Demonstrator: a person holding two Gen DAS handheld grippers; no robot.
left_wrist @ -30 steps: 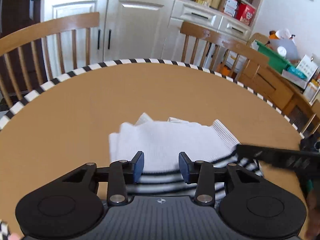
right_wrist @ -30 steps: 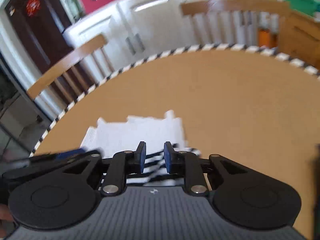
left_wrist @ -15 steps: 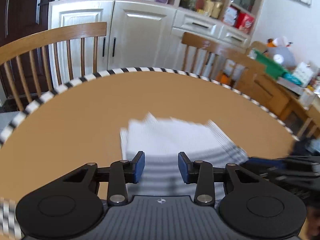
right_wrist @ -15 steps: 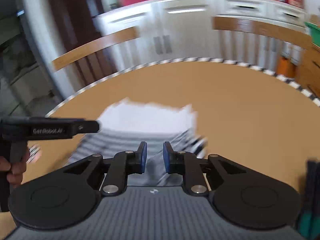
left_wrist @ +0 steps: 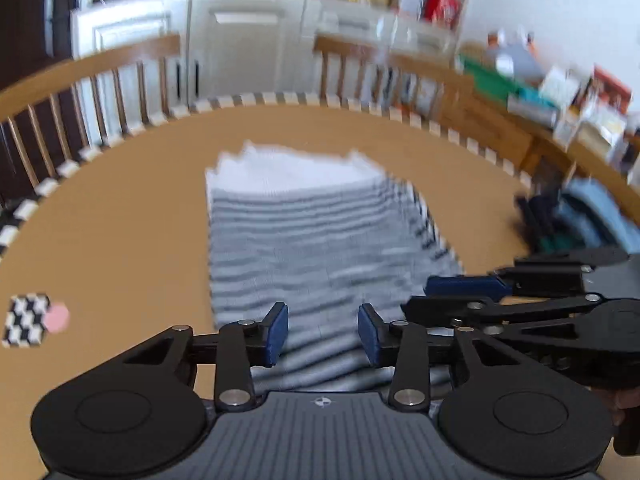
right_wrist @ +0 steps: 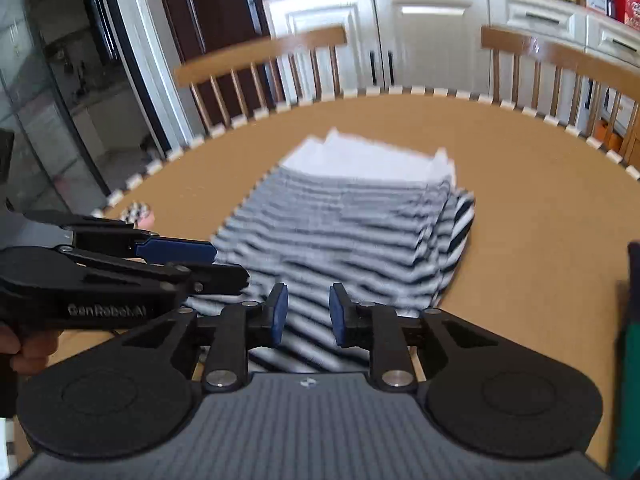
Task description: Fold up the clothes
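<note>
Right gripper [right_wrist: 305, 314] parted above striped garment [right_wrist: 344, 232]; table [right_wrist: 540, 184].

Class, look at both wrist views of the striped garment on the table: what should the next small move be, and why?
Probably lower both grippers to the striped garment's near edge and close on it. The left gripper and right gripper hang open over that edge, holding nothing, and the garment lies long and flat on the table, with room for one more fold.
</note>
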